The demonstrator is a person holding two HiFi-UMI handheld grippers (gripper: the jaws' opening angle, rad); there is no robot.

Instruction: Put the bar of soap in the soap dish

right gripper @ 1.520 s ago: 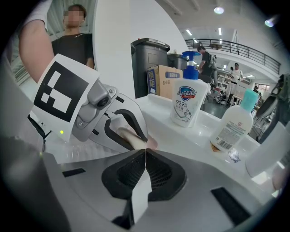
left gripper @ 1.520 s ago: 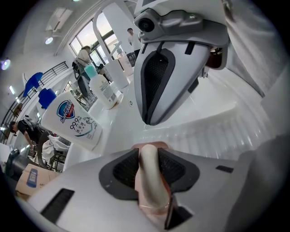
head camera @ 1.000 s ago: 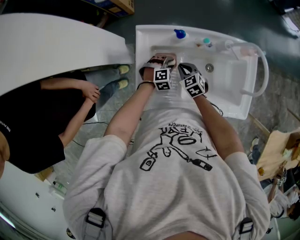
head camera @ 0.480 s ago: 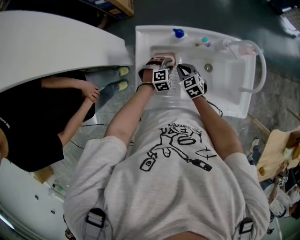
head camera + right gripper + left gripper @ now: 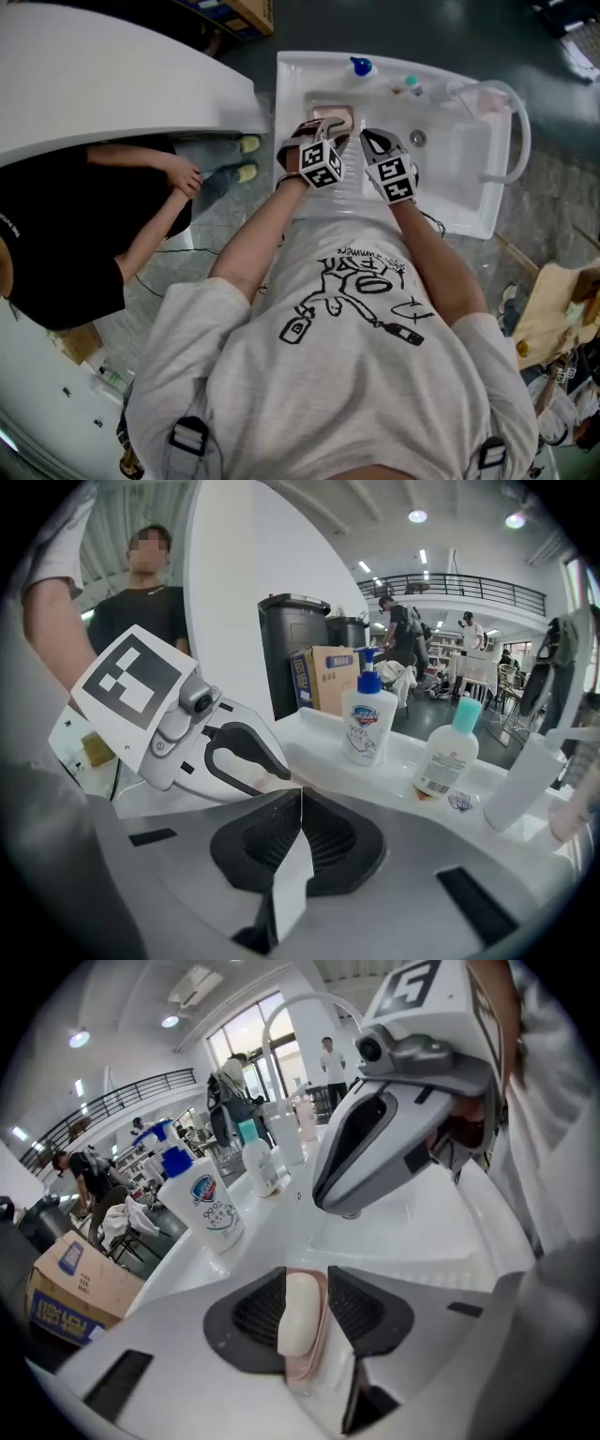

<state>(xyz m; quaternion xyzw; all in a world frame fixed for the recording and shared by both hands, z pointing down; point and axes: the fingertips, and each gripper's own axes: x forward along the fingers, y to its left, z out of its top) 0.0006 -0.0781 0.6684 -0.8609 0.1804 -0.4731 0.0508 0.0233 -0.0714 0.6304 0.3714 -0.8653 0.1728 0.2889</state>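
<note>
A cream bar of soap (image 5: 300, 1312) lies in the pink soap dish (image 5: 317, 1365), at the sink's back left corner in the head view (image 5: 334, 116). My left gripper (image 5: 306, 1309) is open astride the bar. Its left pad touches the soap, and a strip of pink dish shows between the soap and the right pad. In the head view the left gripper (image 5: 328, 133) hangs right over the dish. My right gripper (image 5: 300, 799) is shut with nothing in it. It hovers over the basin just right of the left one (image 5: 371, 142).
The white sink (image 5: 469, 178) has a drain (image 5: 418, 139) and a curved faucet pipe (image 5: 518, 131). A blue-pump bottle (image 5: 360, 67) and a teal-capped bottle (image 5: 412, 82) stand on its back ledge. A person in black (image 5: 56, 244) stands at the left under a white curved panel (image 5: 112, 84).
Both grippers have shifted slightly to the right over the sink, and the left gripper's marker cube has tilted. The soap dish has stayed in place.
</note>
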